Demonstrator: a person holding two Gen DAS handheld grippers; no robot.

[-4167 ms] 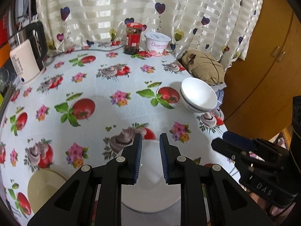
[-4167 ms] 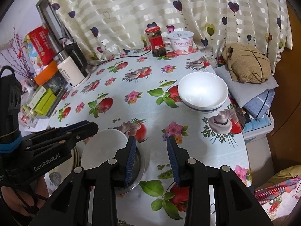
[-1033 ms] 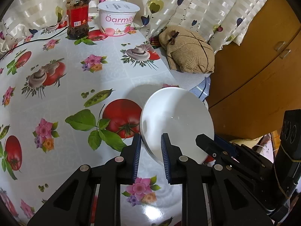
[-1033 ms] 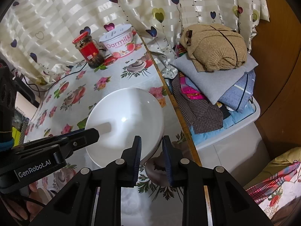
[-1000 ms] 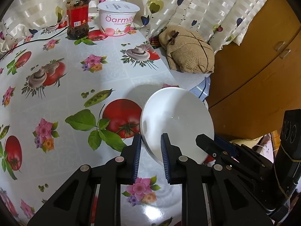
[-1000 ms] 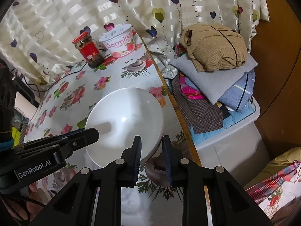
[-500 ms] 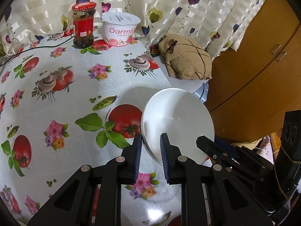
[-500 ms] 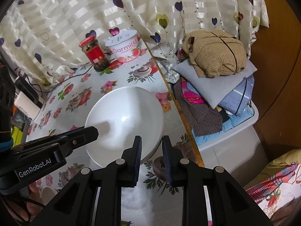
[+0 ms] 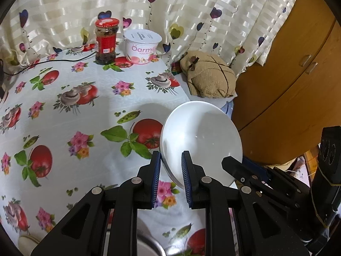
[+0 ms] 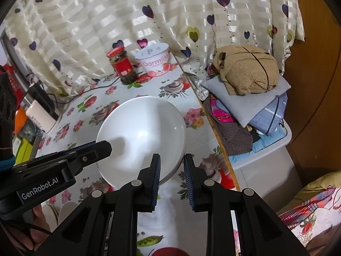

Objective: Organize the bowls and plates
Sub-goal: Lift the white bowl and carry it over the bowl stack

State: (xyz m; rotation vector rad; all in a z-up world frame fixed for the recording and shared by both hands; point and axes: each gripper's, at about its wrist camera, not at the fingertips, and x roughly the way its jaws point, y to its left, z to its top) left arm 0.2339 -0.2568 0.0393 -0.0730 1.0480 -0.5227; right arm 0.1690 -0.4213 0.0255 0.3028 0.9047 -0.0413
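Note:
A white bowl [image 9: 202, 140] hangs tilted above the floral tablecloth [image 9: 64, 128], near the table's right edge. My left gripper [image 9: 170, 160] is shut on its left rim. The right gripper [image 10: 171, 160] is shut on the opposite rim of the same bowl [image 10: 140, 134]. In the right wrist view the left gripper [image 10: 104, 147] reaches in from the left over the bowl's inside. At the bottom of the left wrist view lie a metal dish [image 9: 149, 243] and a cream plate [image 9: 27, 243], both partly hidden by the gripper.
A red-lidded jar [image 9: 106, 40] and a yogurt tub [image 9: 141, 48] stand at the back by the curtain. A white kettle [image 10: 40, 115] is at the left. Folded clothes [image 10: 247, 98] are piled beside the table's right edge, with a wooden cabinet [image 9: 298, 85] behind.
Both grippers have risen and pulled back with the bowl between them; the jar, tub and table look farther away. Both grips are unchanged.

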